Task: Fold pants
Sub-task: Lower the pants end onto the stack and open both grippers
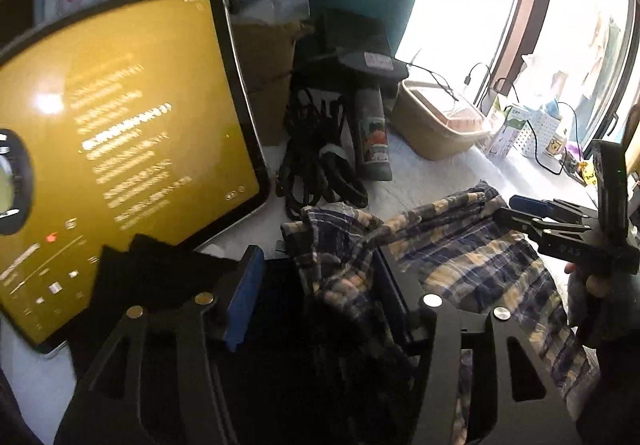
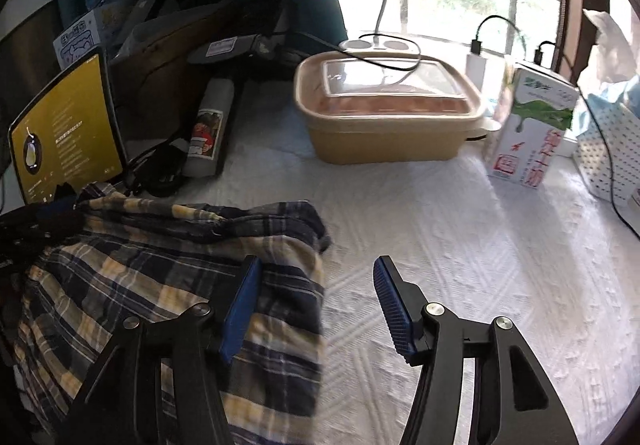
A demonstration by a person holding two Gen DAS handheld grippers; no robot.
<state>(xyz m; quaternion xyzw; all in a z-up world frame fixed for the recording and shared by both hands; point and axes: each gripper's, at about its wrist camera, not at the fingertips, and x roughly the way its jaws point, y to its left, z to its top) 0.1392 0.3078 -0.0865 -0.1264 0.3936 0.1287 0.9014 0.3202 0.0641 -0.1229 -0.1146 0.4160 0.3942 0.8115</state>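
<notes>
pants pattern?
Navy, yellow and white plaid pants; clearest in the right wrist view.

Tablet (image 1: 120, 149) text too blurred for us to read, its lower left corner cut off, plaid pants (image 1: 460, 257) vanishing into shadow between our left gripper (image 1: 316, 297) fingers, grip unclear, right gripper's (image 1: 516, 211) jaws seen side-on
</notes>
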